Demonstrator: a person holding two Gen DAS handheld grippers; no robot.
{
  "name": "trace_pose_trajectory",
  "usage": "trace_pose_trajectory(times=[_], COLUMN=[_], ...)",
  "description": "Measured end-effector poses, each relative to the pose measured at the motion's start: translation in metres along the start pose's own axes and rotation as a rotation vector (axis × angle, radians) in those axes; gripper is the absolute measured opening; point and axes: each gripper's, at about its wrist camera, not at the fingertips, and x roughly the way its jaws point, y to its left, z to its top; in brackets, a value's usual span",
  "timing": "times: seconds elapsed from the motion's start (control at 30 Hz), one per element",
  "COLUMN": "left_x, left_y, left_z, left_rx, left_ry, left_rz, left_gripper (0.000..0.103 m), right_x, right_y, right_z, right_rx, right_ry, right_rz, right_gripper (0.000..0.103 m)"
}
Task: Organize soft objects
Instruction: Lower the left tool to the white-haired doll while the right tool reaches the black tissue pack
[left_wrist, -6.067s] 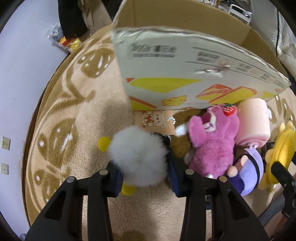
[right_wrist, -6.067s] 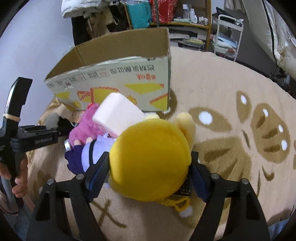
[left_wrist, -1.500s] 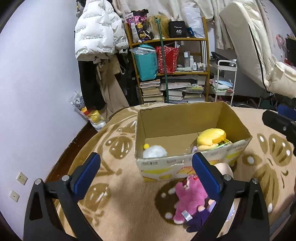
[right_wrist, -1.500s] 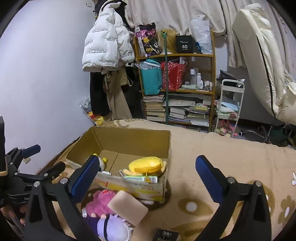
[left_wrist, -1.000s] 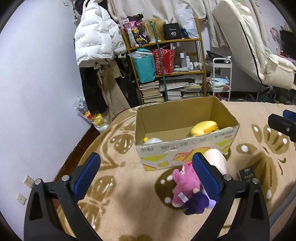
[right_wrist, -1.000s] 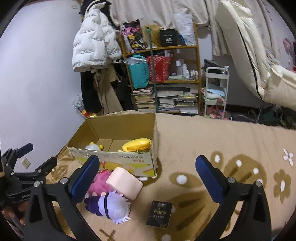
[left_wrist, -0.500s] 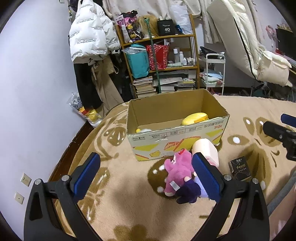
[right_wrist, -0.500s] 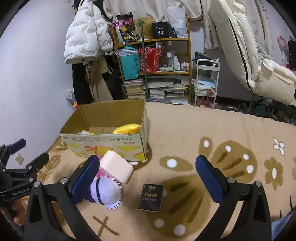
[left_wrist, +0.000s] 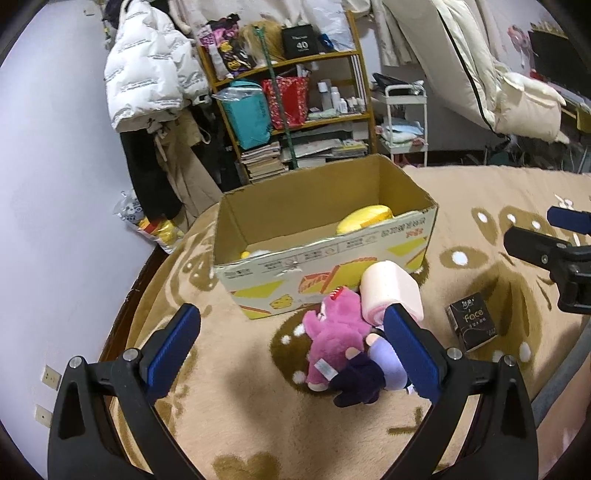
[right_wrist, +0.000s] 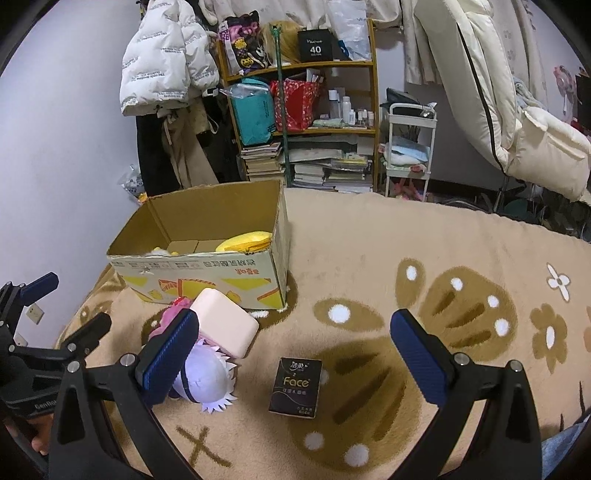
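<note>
- a cardboard box (left_wrist: 325, 254) stood open on the patterned rug (right_wrist: 369, 251), already holding a yellow plush (left_wrist: 365, 218) and a white fluffy toy (left_wrist: 258, 254) that barely showed above its front wall.
- three soft things lay in a heap on the rug, touching the box front: a pink bear (left_wrist: 332, 336), a pink cushion roll (left_wrist: 391, 291) and a purple-haired doll (right_wrist: 205, 376).
- a small black tissue pack (right_wrist: 295, 387) lay apart from the heap; whether it belonged in the box could not be told.
- the left gripper (left_wrist: 291, 343) hung above the rug, its fingers spread wide and empty.
- the right gripper (right_wrist: 291, 350) was likewise wide open and held nothing.
- by this showing, the job looked less than half done.
</note>
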Motion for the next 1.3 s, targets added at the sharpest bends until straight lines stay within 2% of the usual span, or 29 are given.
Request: trace_pose_trajectory(times=[0.33, 0.77, 0.97, 1.1, 1.3], left_x=[0.024, 0.051, 0.066, 0.072, 0.081], left_y=[-0.023, -0.05, -0.064, -0.075, -0.089], left_z=[0.001, -0.006, -0.011, -0.016, -0.024], left_rx=[0.065, 0.119, 0.16, 0.18, 0.223], left_ry=[0.022, 0.081, 0.119, 0.147, 0.177], left_rz=[-0.018, -0.146, -0.165, -0.233, -0.239], left_gripper=[0.099, 0.099, 0.099, 0.099, 0.099], right_x=[0.025, 0.059, 0.071, 0.082, 0.101], right_y=[-0.007, -0.015, -0.019, -0.024, -0.025], right_z=[-0.002, -0.009, -0.015, -0.019, -0.027], right_rx=[0.031, 0.069, 0.081, 0.115, 0.139], right_ry=[0.073, 0.177, 0.231, 0.275, 0.327], right_rz=[-0.005, -0.001, -0.007, 0.016, 0.016], right_gripper=[0.103, 0.103, 0.103, 0.103, 0.103])
